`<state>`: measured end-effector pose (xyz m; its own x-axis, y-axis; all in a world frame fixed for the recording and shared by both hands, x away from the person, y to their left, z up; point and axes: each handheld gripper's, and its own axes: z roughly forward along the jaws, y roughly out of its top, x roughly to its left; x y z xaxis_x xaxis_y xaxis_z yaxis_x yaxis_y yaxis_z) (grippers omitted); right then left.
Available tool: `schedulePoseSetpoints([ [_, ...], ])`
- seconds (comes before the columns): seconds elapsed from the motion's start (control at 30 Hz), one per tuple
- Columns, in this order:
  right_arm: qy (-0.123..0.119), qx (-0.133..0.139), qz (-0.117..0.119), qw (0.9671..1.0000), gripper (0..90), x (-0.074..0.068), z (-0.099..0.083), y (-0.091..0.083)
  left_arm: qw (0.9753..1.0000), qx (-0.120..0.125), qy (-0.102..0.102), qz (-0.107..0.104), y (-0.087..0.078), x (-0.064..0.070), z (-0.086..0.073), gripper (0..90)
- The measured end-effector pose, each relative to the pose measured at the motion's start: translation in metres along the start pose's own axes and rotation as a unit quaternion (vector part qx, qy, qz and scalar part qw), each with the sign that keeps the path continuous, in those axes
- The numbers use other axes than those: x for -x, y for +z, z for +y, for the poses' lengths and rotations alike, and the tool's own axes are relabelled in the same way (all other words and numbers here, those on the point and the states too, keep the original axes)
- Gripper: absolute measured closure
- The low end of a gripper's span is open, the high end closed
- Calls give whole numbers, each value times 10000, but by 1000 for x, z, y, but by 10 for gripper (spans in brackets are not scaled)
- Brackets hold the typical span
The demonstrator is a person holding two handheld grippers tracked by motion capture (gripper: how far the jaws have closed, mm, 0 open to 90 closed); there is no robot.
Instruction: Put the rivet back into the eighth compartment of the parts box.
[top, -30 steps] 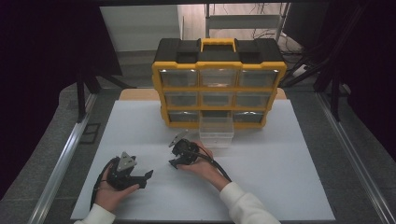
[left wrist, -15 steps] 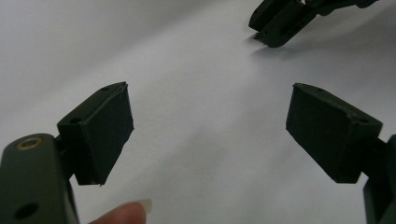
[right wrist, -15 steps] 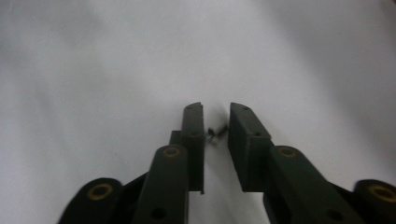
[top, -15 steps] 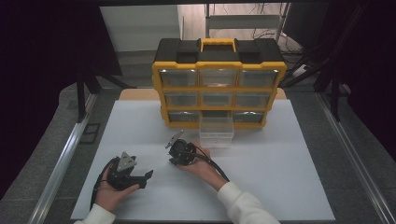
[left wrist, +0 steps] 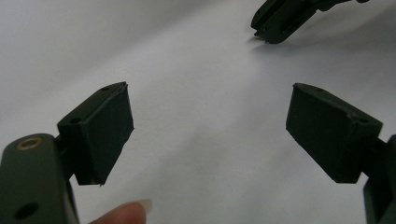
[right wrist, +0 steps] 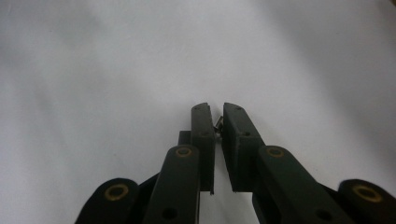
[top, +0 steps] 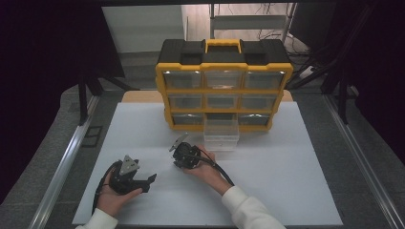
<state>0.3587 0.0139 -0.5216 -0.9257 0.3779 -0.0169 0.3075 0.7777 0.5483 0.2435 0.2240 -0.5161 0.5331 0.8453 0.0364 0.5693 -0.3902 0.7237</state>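
In the right gripper view my right gripper (right wrist: 217,122) is shut on a tiny metal part (right wrist: 217,123), perhaps a screw, just above the white table. In the high view that right gripper (top: 178,160) is held at mid-table, a little in front of the pulled-out clear drawer (top: 220,137) of the yellow and black organizer (top: 223,86). My left gripper (top: 146,181) rests near the front left, open. Its pads (left wrist: 100,133) stand wide apart with nothing between them. The right gripper's tip (left wrist: 273,25) shows beyond them, pointing down at the table.
The white table top (top: 286,171) spreads around both hands. The organizer has three rows of clear drawers and a carry handle (top: 223,45). A metal rail (top: 62,167) runs along the table's left edge. A fingertip (left wrist: 123,213) shows beside the left jaw.
The right hand with its gripper has drifted slightly left and toward the person. The left gripper has stayed where it was.
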Motion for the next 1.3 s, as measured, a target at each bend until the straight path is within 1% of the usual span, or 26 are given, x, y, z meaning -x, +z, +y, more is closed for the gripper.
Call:
schedulePoseSetpoints([
  [0.1,-12,16,-20,10000,823,1,0,-1,10000,2,2,-3,0,0,0,153],
  [0.23,71,94,11,9999,823,3,0,-5,10000,2,4,-6,0,0,0,153],
  [0.5,78,246,14,9997,823,4,-1,-21,10000,7,6,-4,0,0,0,153],
  [0.57,44,301,7,9995,823,4,-2,-26,10000,8,-1,-5,0,0,0,153],
  [0.9,151,471,45,9988,823,4,-9,-47,10000,15,3,5,0,0,0,153],
  [1.03,155,554,55,9983,823,5,-12,-55,10000,-1,10,0,0,1,0,153],
  [1.3,249,714,104,9971,823,7,-13,-64,10000,12,13,1,-1,1,0,153],
])
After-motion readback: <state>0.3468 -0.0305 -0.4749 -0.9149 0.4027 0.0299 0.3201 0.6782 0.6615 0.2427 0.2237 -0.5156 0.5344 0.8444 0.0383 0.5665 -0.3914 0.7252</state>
